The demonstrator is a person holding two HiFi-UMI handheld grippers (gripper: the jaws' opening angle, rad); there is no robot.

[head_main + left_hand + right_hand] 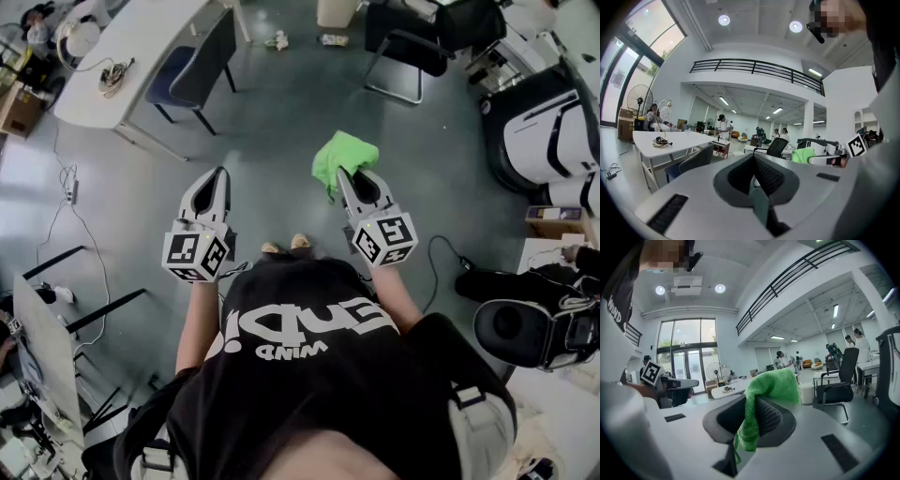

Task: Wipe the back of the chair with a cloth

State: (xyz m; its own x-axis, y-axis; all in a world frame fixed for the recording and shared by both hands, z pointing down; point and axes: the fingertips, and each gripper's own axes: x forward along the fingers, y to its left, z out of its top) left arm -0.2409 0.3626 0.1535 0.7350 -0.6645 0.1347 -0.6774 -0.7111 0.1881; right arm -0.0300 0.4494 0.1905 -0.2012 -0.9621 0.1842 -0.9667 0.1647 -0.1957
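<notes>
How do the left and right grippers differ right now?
The right gripper has its jaws clamped on a green cloth; the left gripper has its jaws together on nothing. The cloth drapes over the right gripper's tip, while the left gripper's tip is bare. Both point forward, side by side, above the floor.
</notes>
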